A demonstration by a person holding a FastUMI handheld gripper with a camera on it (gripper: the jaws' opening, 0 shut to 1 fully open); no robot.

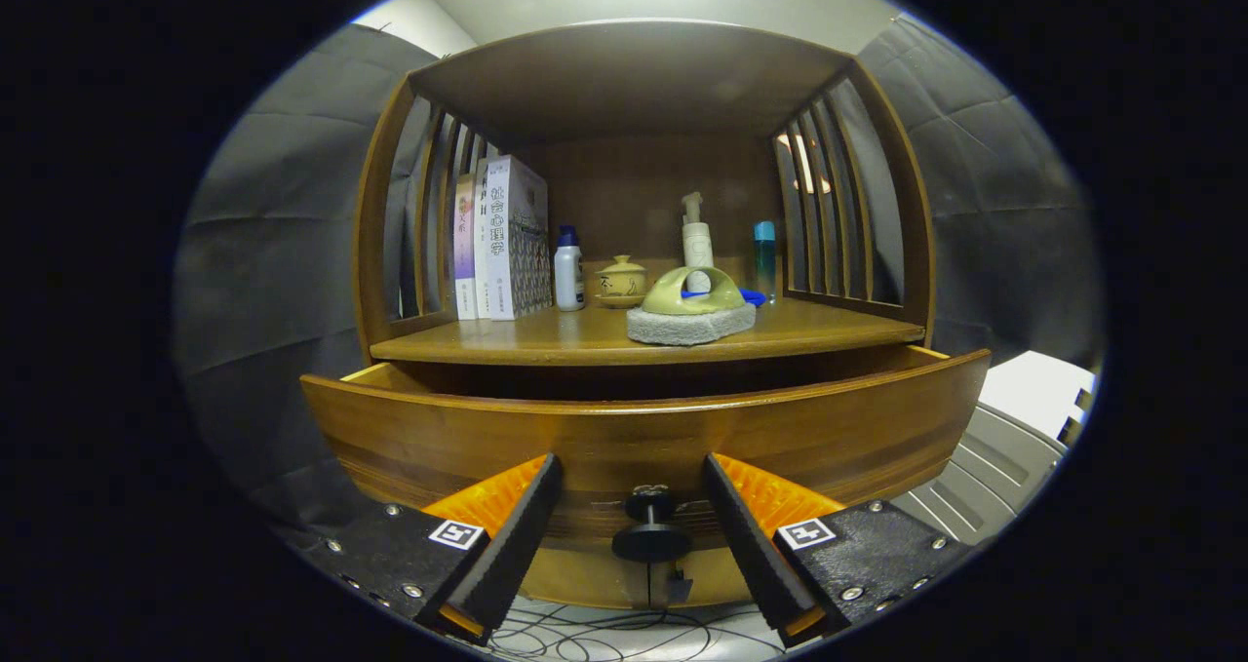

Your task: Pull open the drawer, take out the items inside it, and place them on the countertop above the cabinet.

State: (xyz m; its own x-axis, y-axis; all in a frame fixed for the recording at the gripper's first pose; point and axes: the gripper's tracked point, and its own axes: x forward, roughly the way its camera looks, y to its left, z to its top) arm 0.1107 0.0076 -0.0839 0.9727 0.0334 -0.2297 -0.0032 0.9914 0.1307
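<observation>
Wood fills most of what I see: a brown cabinet (634, 87) with slatted sides, its drawer (643, 438) pulled out toward me just below the countertop (585, 335). My gripper (632, 491) is spread wide, one finger (517, 535) either side of the drawer's dark round knob (650, 535), neither touching it. The knob sits between them with a gap on both sides.

On the countertop, from the left, I see upright books (502, 238) leaning against the slats, then a white bottle with a blue cap (568, 270), then a small yellowish lidded jar (622, 280) on a saucer. Nearer the front edge lies a scrubbing pad with a green arched handle (690, 309). Behind it stands a white pump bottle (696, 238), partly masked by the handle, with something blue (746, 295) poking out to its right that I can't identify. Furthest right is a clear bottle with a teal cap (764, 257).

I can't see into the drawer. Its front panel hides the interior, which is dark, so its contents are unknown to me. Cables (604, 633) trail on the floor beneath.
</observation>
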